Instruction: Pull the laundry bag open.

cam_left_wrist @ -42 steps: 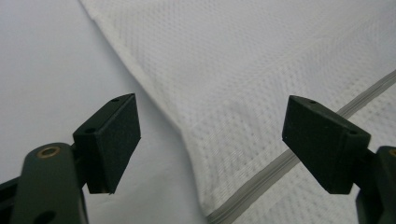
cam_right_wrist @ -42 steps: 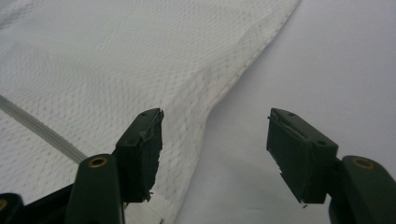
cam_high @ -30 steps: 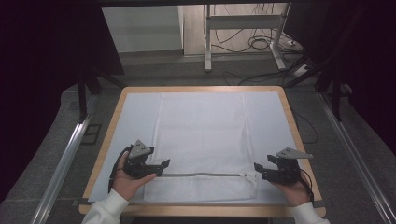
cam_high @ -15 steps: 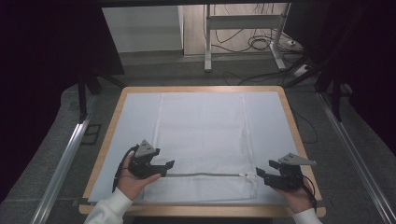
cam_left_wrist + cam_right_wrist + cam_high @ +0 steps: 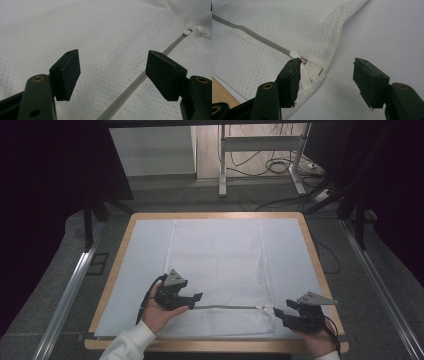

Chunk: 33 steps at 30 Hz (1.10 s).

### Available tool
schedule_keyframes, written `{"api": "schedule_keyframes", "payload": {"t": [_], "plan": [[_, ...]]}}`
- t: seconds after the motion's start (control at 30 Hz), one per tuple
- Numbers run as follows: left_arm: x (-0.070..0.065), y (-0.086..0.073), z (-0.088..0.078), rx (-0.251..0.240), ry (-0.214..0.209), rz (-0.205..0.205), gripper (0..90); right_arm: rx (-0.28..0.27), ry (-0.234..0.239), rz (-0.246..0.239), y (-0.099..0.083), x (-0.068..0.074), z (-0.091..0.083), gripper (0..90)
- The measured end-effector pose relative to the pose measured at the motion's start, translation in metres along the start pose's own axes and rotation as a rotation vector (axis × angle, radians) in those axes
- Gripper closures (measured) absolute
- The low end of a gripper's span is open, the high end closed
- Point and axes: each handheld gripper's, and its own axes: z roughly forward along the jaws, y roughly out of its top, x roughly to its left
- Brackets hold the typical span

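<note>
Now a white mesh laundry bag [image 5: 220, 270] lies flat on the pale sheet [image 5: 135, 270] that covers the wooden tabletop [image 5: 310, 245], taking up the middle from about twelve o'clock down to six o'clock. Its grey zipper [image 5: 227, 307] runs level across the near part of the bag, with the white zipper pull [image 5: 264, 309] at the four o'clock end.

At the bag's seven o'clock corner, the left gripper [image 5: 196, 299] sits in the person's left hand [image 5: 156, 312], pointing along the zipper towards three o'clock. Its jaws stand spread and have just been closing a little; in the left gripper view the mesh and the zipper [image 5: 130, 87] lie under the gap between them, and neither pad presses on anything.

Over at five o'clock, the right gripper [image 5: 278, 313] points towards nine o'clock at the zipper's end. Its jaws are also spread and have just been closing somewhat. In the right gripper view the left pad sits right against the zipper pull [image 5: 305, 72] at the bag's corner, while the other pad stands well apart over the bare sheet [image 5: 392, 30], so nothing is pinched.
</note>
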Motion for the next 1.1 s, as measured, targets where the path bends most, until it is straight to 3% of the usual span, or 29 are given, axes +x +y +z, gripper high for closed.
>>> {"api": "schedule_keyframes", "payload": {"t": [0.27, 0.57, 0.83, 0.93, 1.1], "plan": [[-0.025, 0.015, 0.022, 0.034, -0.061, 0.046, 31.9, 0.014, 0.001, 0.001, -0.006, 0.000, -0.001, 38.8], [-0.045, 0.024, 0.040, 0.065, -0.099, 0.086, 34.1, 0.013, -0.012, 0.013, -0.009, -0.006, -0.002, 38.8], [-0.061, 0.033, 0.054, 0.079, -0.124, 0.086, 35.1, 0.016, -0.006, 0.006, -0.009, -0.005, -0.001, 38.7], [-0.070, 0.037, 0.060, 0.087, -0.126, 0.107, 36.3, 0.014, -0.004, 0.008, -0.008, -0.005, -0.001, 38.8], [-0.081, 0.040, 0.072, 0.109, -0.162, 0.104, 38.3, 0.011, 0.001, 0.015, -0.008, -0.006, -0.002, 38.7]]}}
